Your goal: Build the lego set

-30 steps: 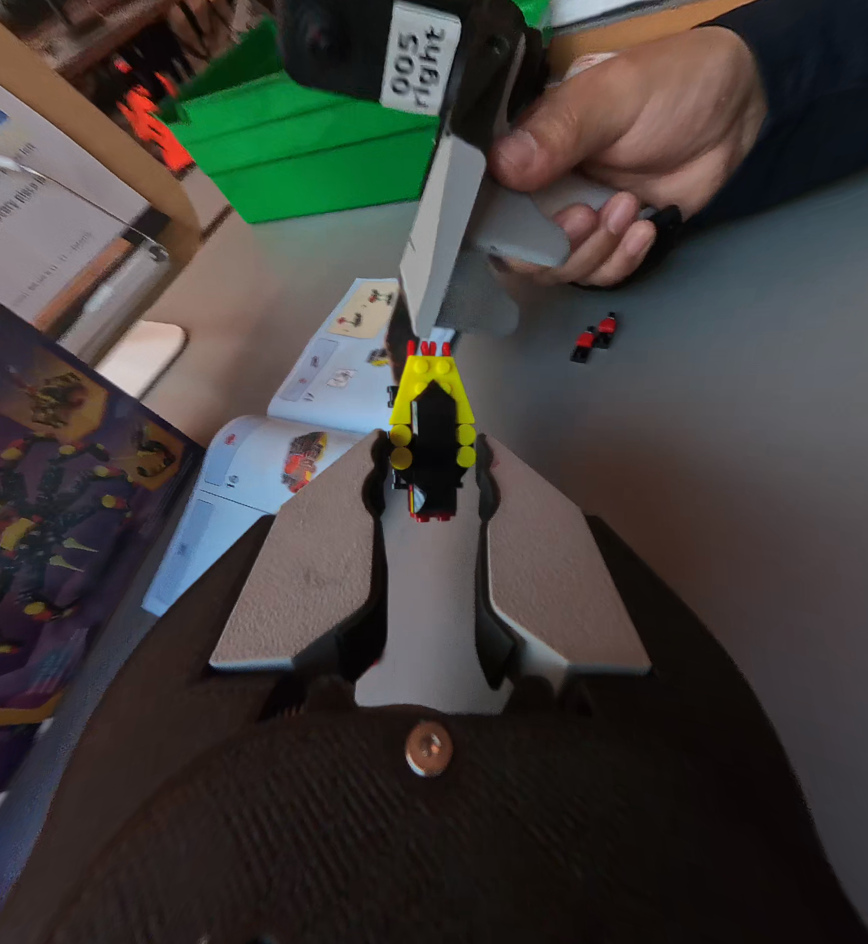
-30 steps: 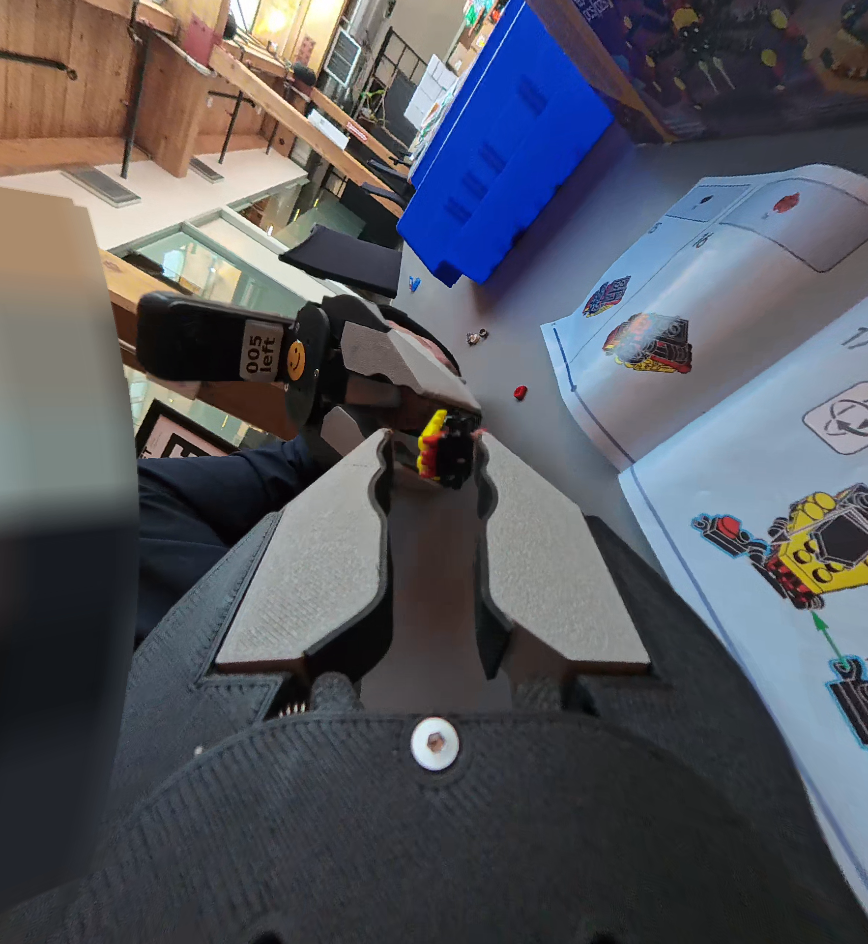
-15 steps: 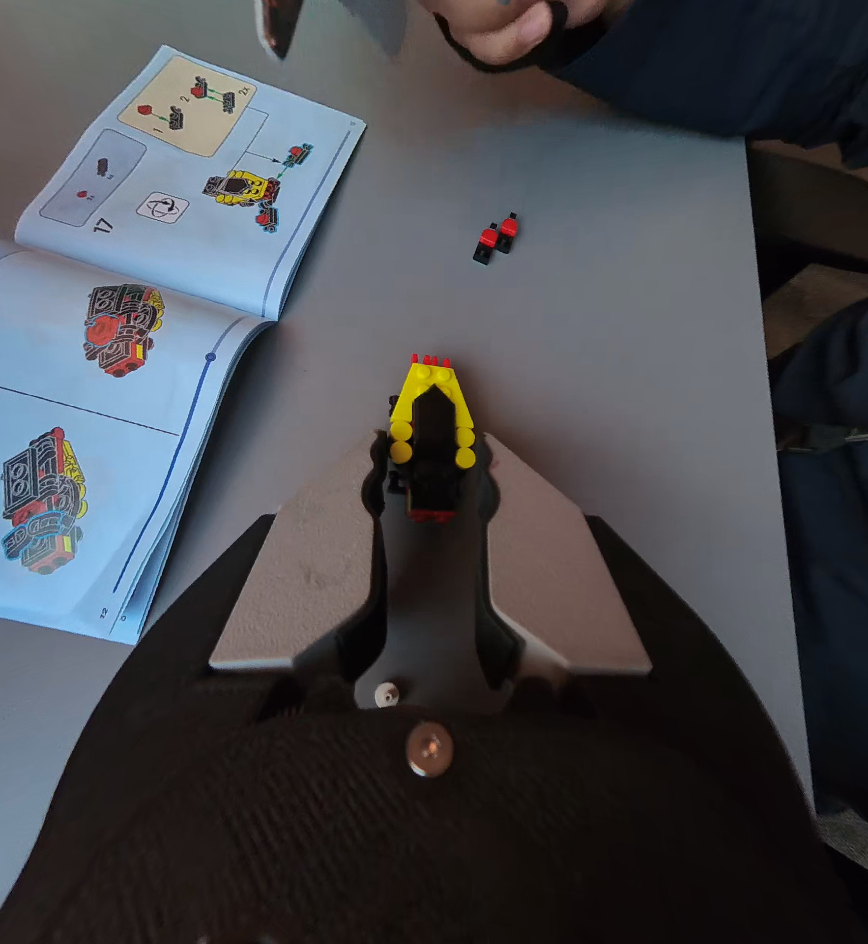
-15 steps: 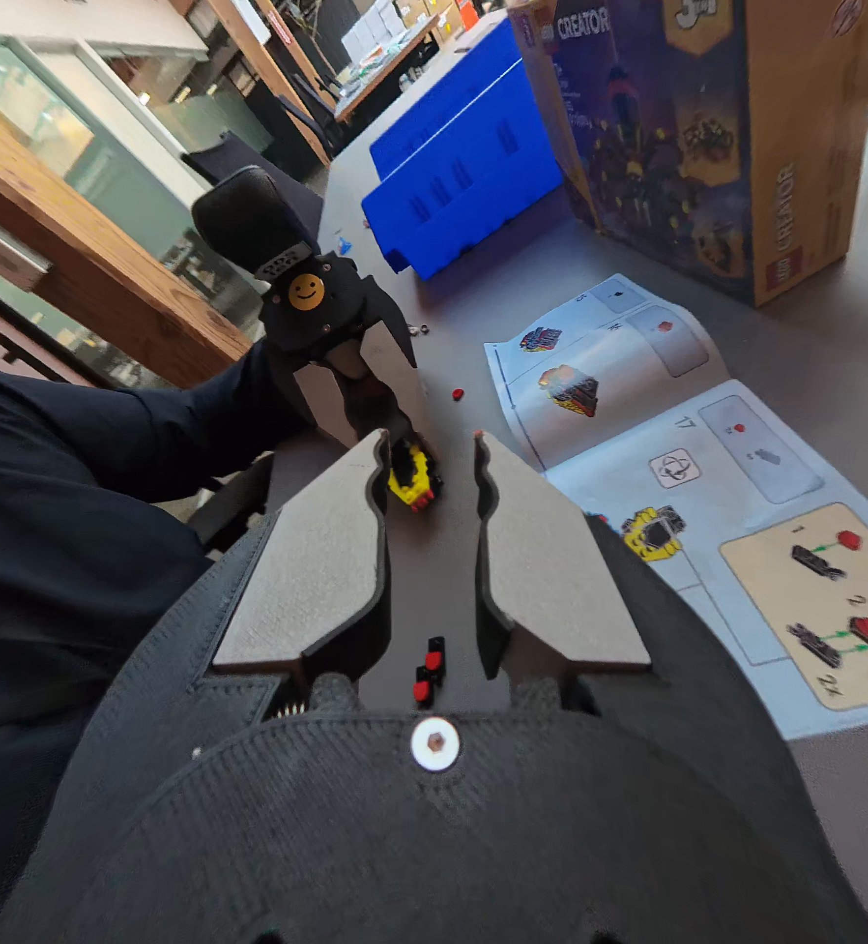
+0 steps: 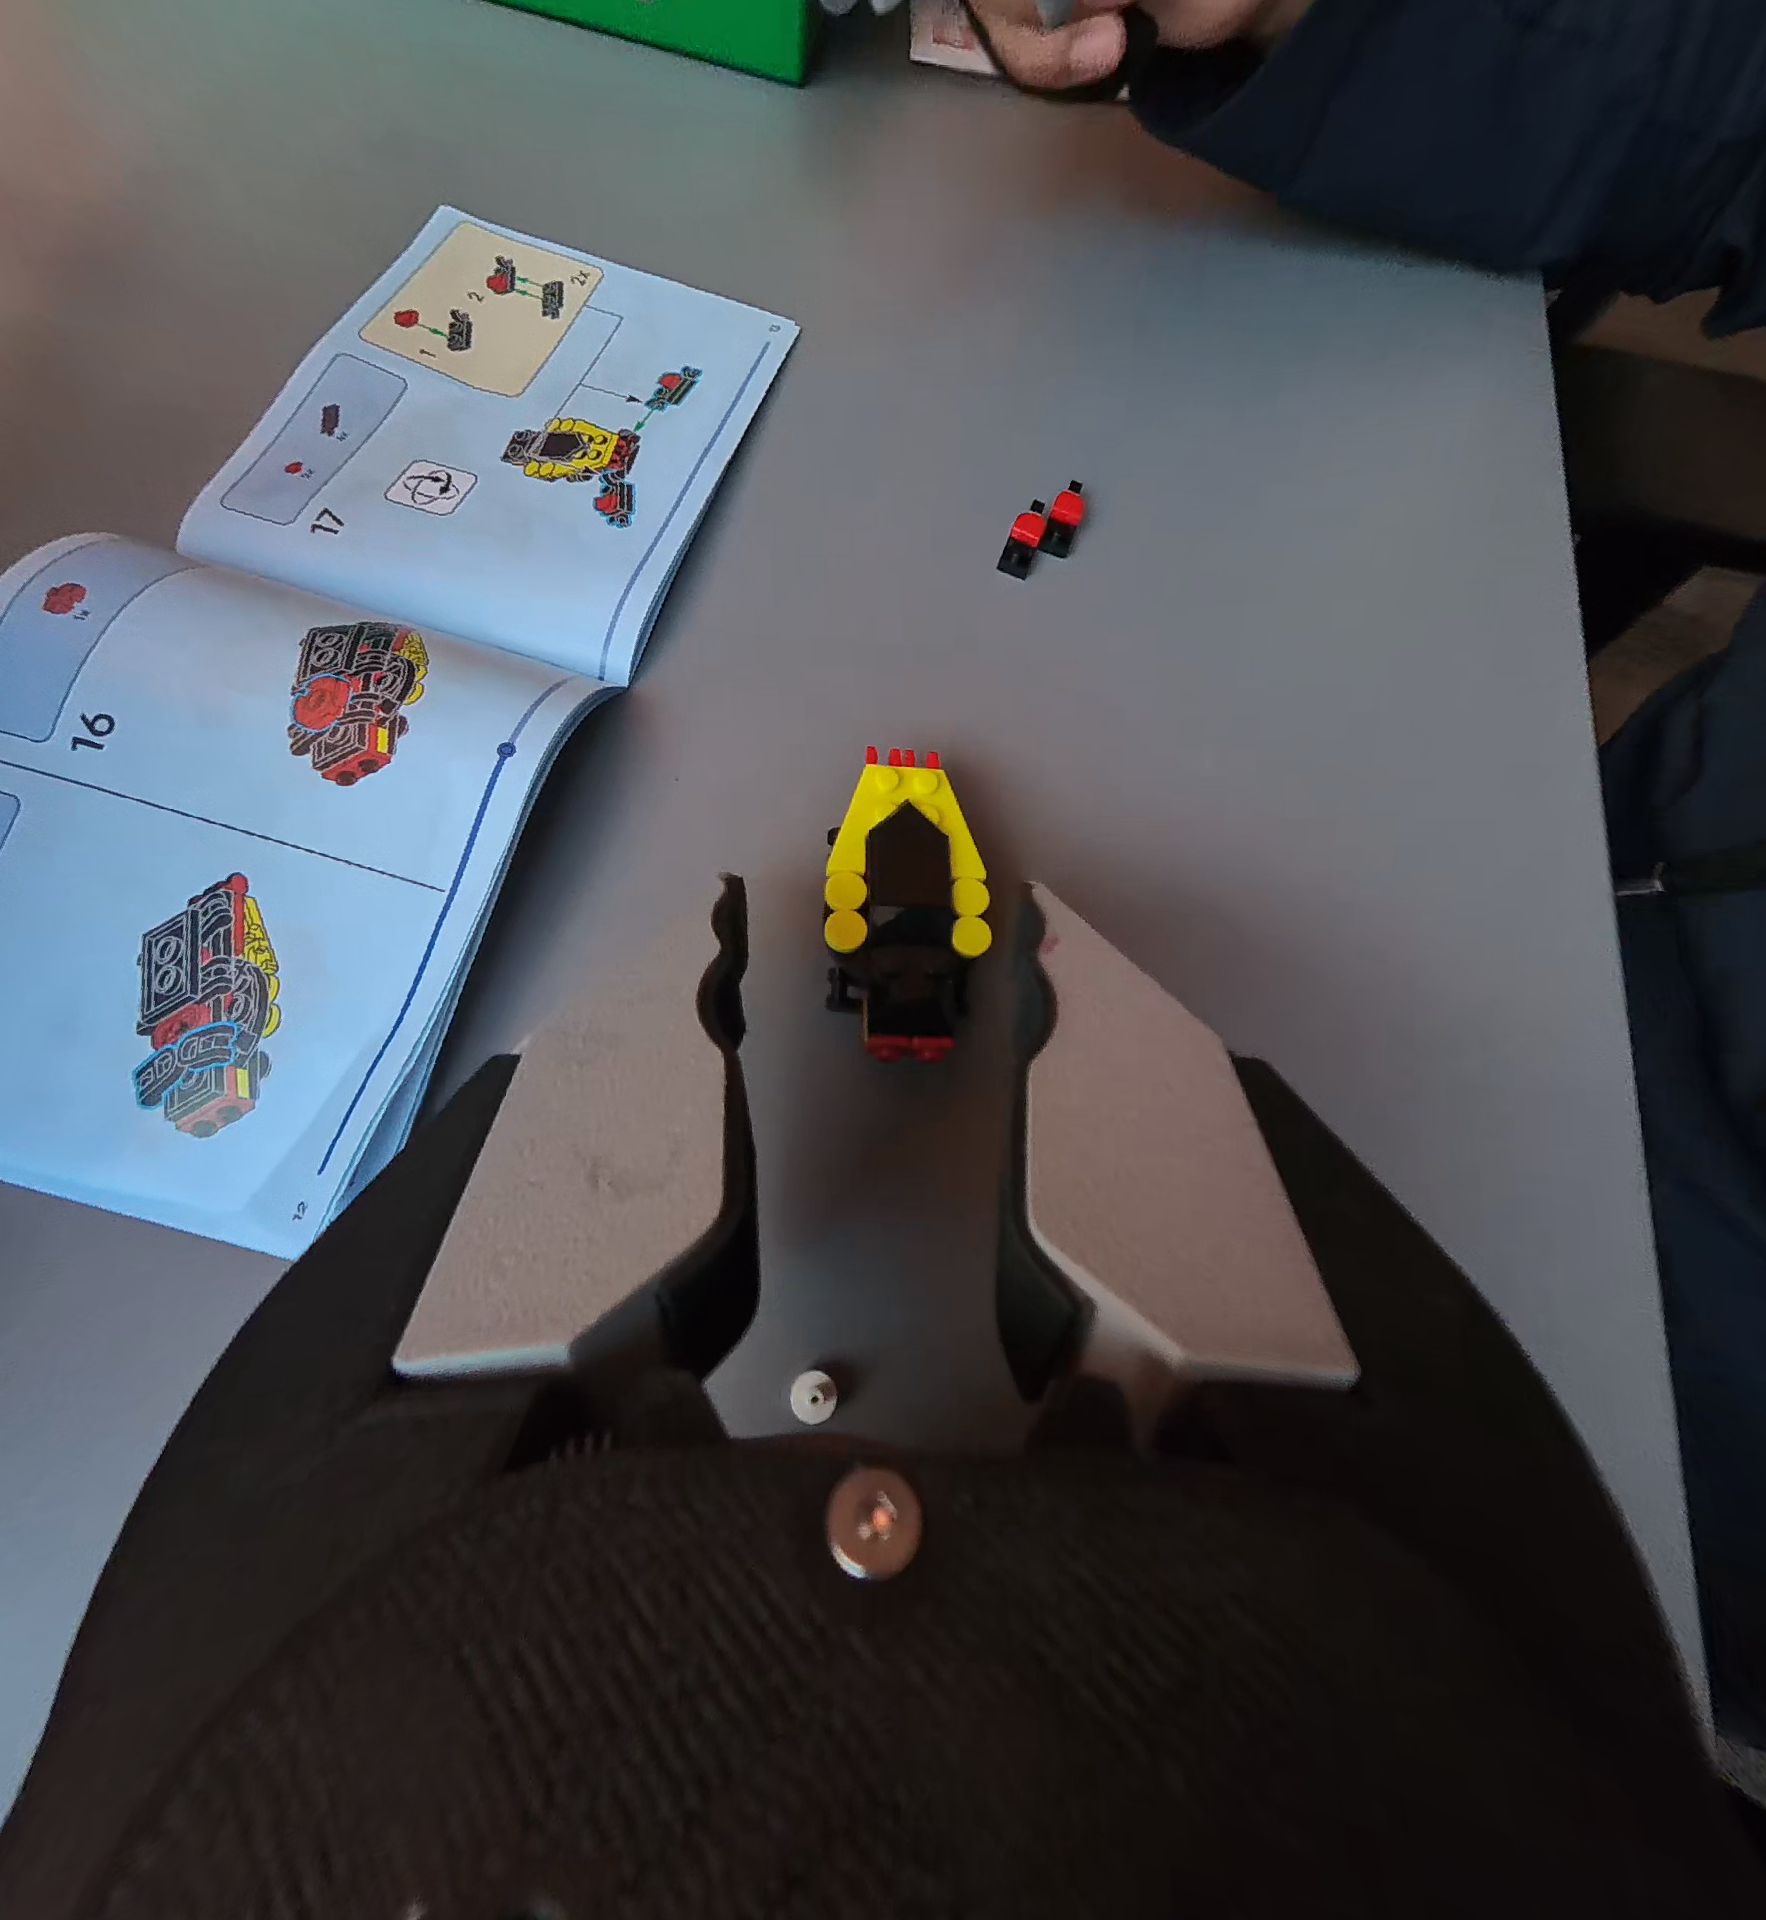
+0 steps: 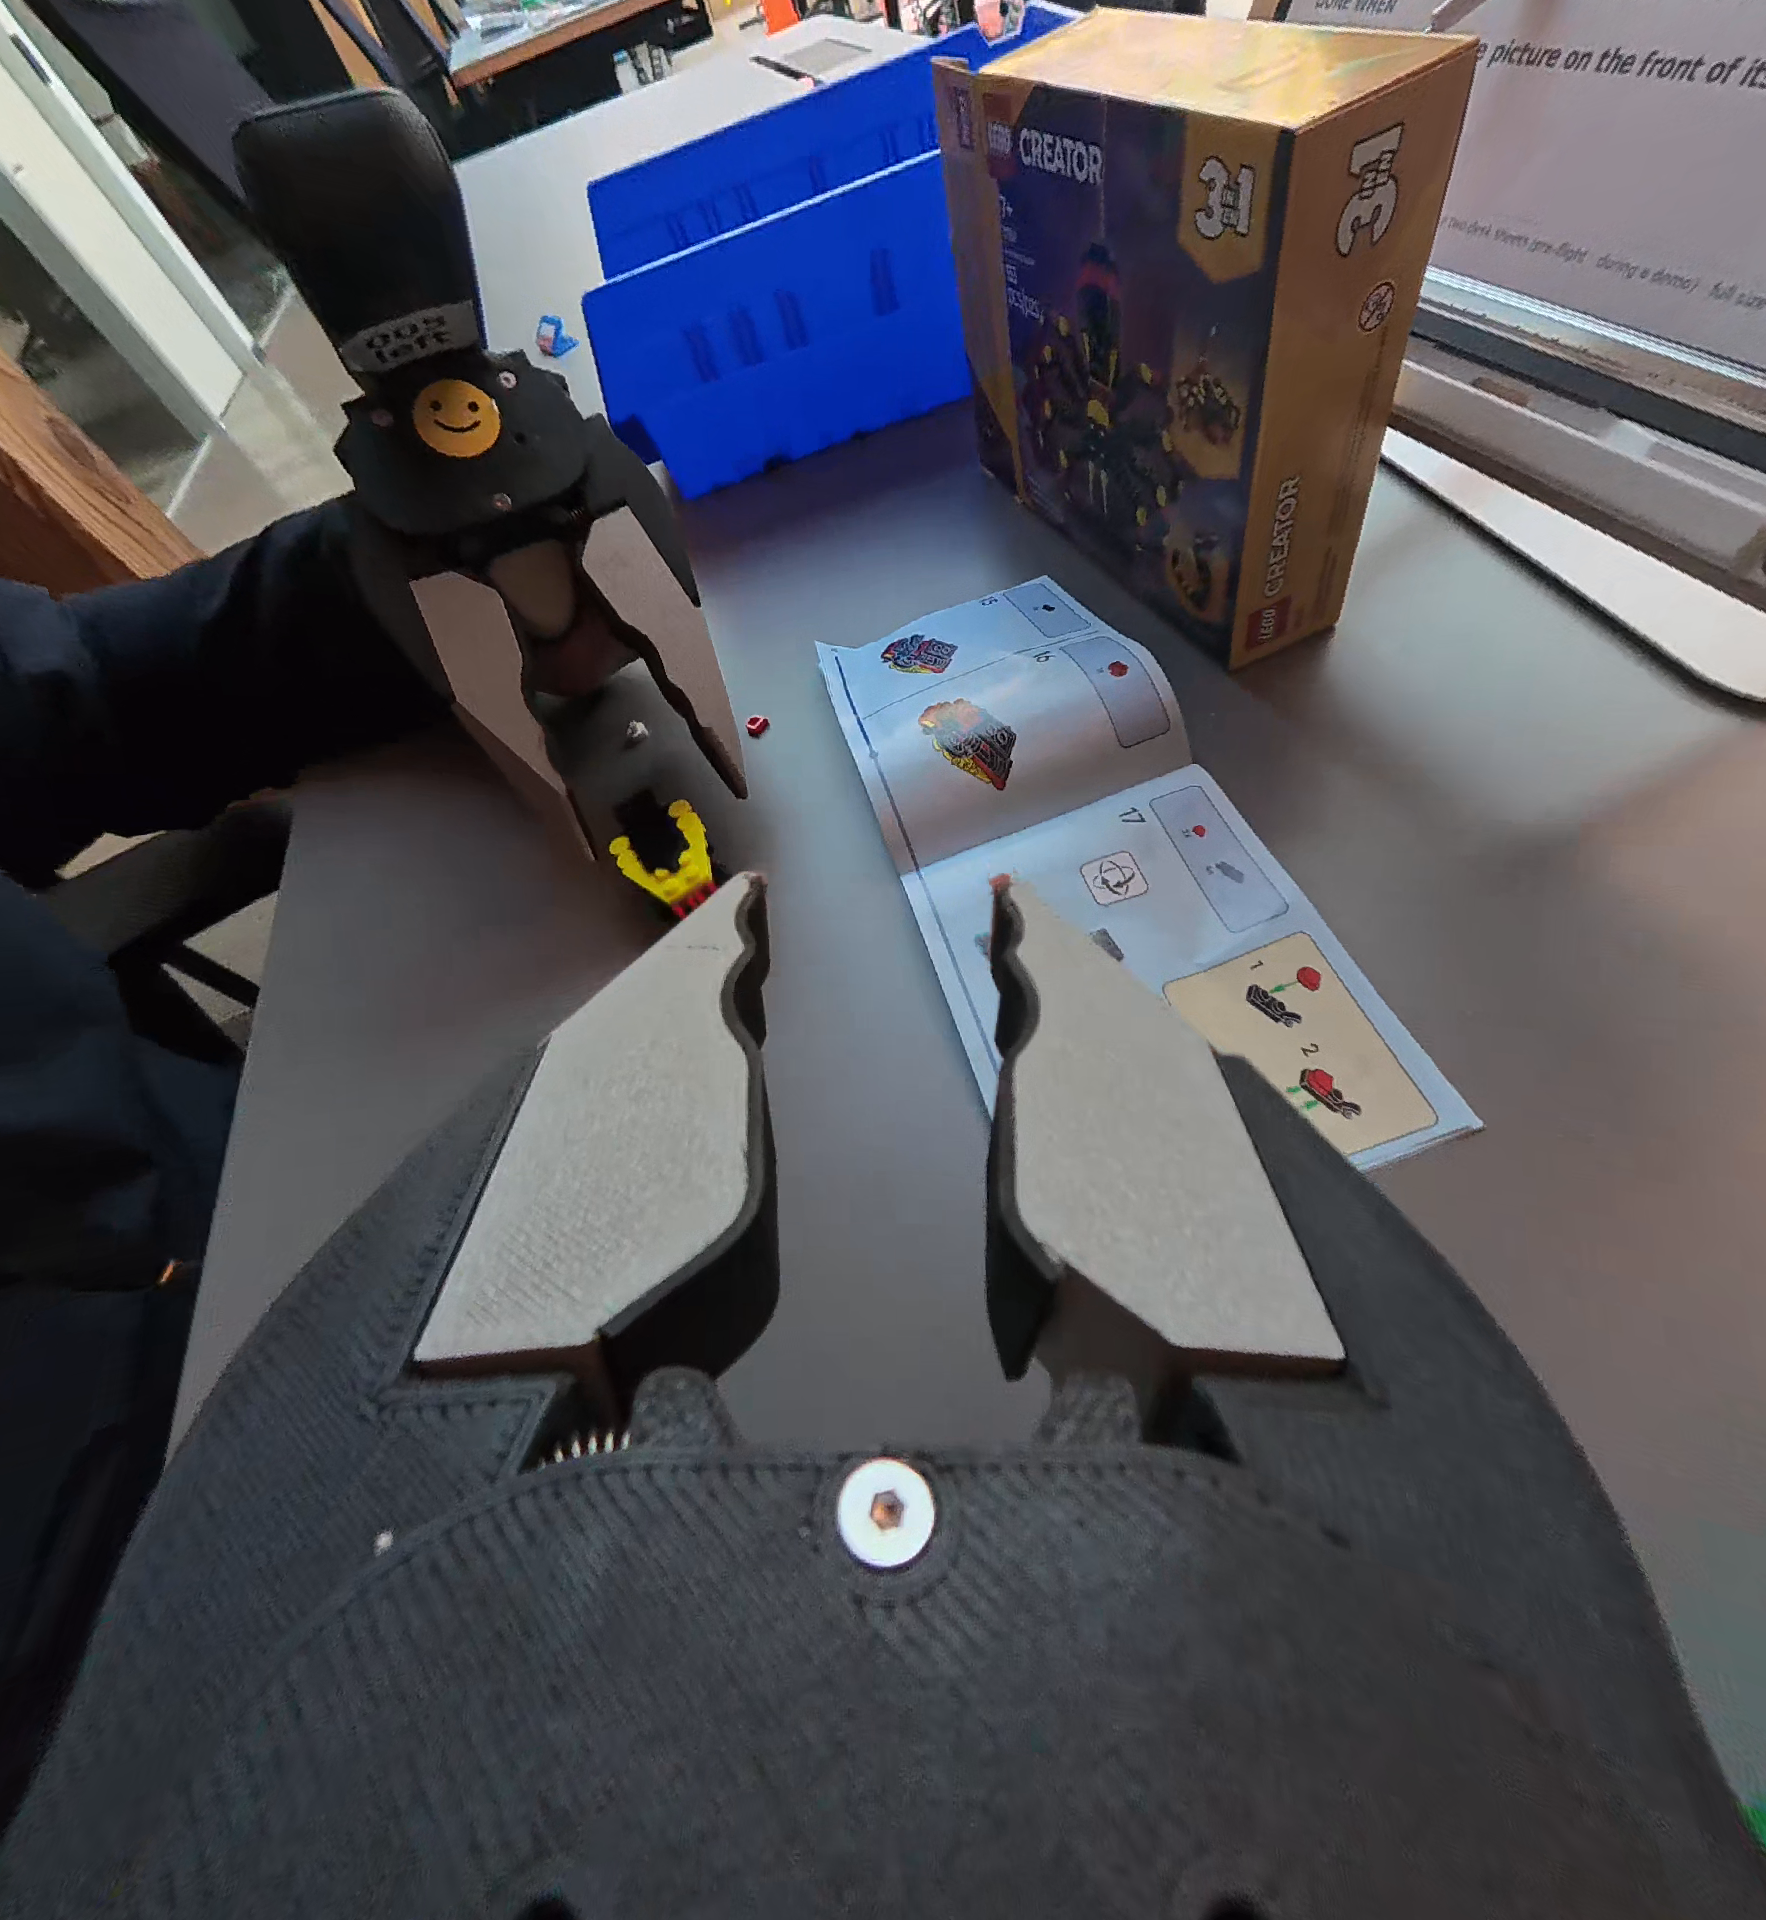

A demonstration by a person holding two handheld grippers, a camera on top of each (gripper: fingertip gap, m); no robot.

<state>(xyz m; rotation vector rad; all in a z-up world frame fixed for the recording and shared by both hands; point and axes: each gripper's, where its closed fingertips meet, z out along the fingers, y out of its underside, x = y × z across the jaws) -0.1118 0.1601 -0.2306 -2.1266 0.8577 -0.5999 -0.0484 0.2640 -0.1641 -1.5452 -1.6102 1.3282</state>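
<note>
With both the left tool (image 5: 879, 935) and the right tool (image 6: 874, 904) gaping empty, I'd bring the right one squarely down over the small red-and-black pieces (image 5: 1043, 530) lying ahead of the left tool, beyond the yellow model (image 5: 905, 894) on the table (image 5: 1274, 831)

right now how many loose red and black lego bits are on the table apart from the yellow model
2, possibly more hidden: a red-and-black pair beyond the yellow model, and a single small red piece between the left gripper and the booklet.

- Grey table (image 5: 1222, 364): smooth, matt, softly reflective.
- Lego model (image 5: 905, 904): glossy plastic, yellow, black, red.
- Instruction booklet (image 5: 266, 790): thin paper, slight sheen.
- Left gripper (image 5: 879, 935): ribbed black printed plastic, grainy grey fingers (image 5: 588, 1164), shiny metal screw (image 5: 871, 1525).
- Lego box (image 6: 1170, 312): printed cardboard.
</note>
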